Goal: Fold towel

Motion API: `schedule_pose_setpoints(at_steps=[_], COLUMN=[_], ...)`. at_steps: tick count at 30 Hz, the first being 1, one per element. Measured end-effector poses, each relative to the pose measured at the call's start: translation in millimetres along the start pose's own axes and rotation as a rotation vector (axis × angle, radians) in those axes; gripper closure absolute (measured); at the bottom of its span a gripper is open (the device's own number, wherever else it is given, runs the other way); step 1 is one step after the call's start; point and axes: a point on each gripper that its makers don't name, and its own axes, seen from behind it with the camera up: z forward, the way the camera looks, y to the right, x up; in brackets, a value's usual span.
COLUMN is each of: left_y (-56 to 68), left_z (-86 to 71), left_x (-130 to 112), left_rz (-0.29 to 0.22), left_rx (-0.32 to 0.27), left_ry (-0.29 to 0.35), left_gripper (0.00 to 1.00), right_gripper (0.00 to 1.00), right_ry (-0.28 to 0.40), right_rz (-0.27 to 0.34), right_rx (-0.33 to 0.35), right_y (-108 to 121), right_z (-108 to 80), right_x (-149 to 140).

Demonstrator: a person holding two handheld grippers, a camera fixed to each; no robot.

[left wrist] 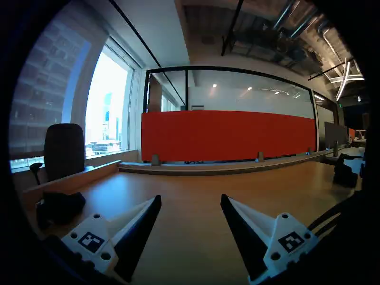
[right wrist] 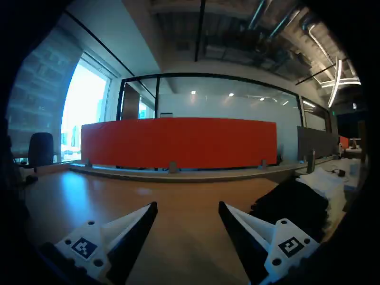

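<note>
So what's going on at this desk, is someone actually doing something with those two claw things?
A person holds a two-finger gripper in each hand over a wooden desk, and neither is handling anything yet. The left gripper and the right gripper both hang open and empty above the bare wood. A pile of dark and white cloth lies to the right of the right gripper, untouched. A red divider panel stands along the desk's far edge. No folding has begun.
</note>
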Motion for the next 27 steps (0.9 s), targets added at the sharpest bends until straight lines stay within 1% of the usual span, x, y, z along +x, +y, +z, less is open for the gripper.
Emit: schedule_pose_setpoints(at_steps=[27], left_y=[-0.6], left_z=[0.6], left_x=[0.4], left_rz=[0.0], left_rx=[0.0], left_ry=[0.0], left_gripper=[0.07], right_gripper=[0.0], right_ry=[-0.002], right_rz=[0.002], right_rx=[0.001], right_y=[-2.0], right_z=[-0.6], right_x=[-0.6])
